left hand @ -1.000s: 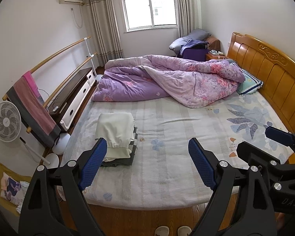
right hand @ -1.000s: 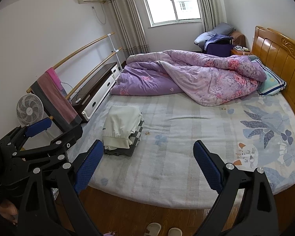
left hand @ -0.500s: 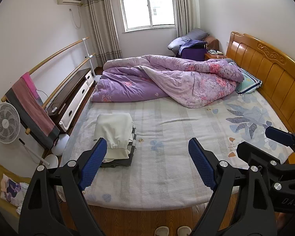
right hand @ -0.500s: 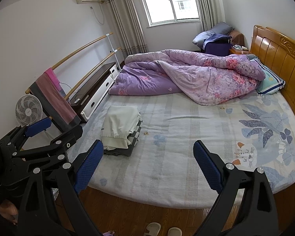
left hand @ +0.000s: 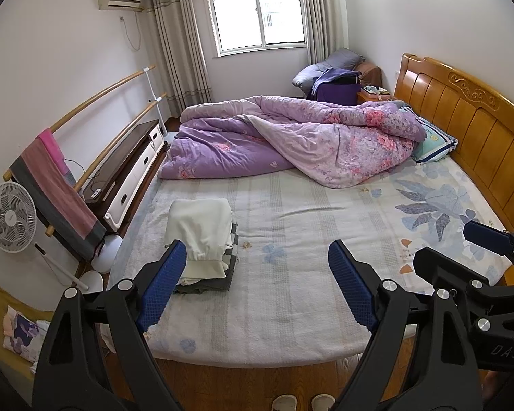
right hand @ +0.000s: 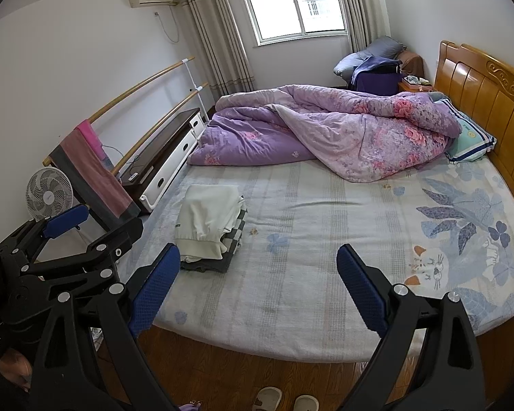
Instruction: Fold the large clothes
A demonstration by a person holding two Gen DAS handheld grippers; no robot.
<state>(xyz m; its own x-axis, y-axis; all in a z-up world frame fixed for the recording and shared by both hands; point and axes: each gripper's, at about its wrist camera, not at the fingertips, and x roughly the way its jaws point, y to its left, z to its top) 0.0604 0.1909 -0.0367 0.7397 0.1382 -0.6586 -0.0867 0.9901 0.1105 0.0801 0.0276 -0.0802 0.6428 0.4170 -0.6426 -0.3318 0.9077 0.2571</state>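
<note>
Folded cream garment (left hand: 202, 229) tops neat clothes stack (left hand: 219, 274) on bed (left hand: 291, 301)

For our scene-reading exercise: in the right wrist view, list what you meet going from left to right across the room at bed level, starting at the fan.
White fan → pink and grey towel on the rail → stack of folded clothes → purple floral quilt → striped pillow → wooden headboard.

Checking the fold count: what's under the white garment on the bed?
Under the white garment lies a grey checked piece, then a darker grey layer on the bed sheet. How many pieces sit below is hidden; only their edges show.
</note>
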